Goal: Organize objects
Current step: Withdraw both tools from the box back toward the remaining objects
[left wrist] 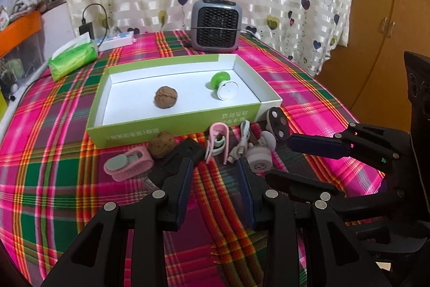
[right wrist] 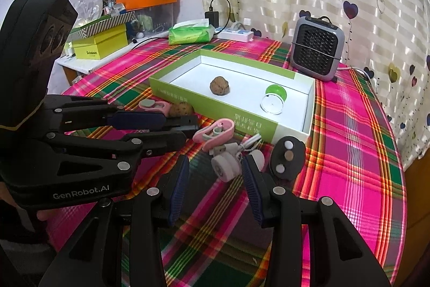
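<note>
Left gripper (left wrist: 216,166) reaches in from the bottom centre of its own view, tilted downward, jaws spread with nothing between them. Right gripper (right wrist: 215,166) mirrors it at bottom centre, also angled down, jaws wide and empty, the two side by side.

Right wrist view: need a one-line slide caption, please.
Open right tool nears a white round gadget beside the green box holding a walnut.
</note>
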A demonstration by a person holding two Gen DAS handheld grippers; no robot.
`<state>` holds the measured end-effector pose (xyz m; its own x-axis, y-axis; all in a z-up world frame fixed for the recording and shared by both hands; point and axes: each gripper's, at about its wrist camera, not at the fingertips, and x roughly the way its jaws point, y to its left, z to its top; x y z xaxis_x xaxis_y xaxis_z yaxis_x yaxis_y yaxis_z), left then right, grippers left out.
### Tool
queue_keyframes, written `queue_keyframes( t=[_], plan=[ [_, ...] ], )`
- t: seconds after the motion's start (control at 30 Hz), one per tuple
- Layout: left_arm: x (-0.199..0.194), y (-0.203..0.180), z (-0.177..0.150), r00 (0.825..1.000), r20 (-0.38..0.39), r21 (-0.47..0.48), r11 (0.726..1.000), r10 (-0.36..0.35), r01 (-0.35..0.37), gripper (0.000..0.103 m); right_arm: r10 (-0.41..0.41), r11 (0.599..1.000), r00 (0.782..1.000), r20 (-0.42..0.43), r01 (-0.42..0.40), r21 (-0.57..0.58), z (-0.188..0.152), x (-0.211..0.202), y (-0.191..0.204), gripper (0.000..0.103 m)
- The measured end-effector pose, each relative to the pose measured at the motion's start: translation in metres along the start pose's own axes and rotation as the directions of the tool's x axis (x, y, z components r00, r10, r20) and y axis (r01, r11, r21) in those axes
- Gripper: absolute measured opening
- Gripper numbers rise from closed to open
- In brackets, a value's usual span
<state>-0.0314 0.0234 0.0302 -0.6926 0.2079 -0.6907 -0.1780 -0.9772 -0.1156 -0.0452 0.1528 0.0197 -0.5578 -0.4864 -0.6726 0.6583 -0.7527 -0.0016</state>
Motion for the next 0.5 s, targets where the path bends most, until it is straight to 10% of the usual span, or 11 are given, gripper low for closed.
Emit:
queue_keyframes(
  t=[0.5],
  plan=[
    [-0.002,0.018,-0.002,1.0,0.014,-0.038,0.999,0.021,-0.021,0.032,0.004,0.999,1.0,-0.028,-0.003,0.037,-0.004,0.01,-0.012,0.042]
  ],
)
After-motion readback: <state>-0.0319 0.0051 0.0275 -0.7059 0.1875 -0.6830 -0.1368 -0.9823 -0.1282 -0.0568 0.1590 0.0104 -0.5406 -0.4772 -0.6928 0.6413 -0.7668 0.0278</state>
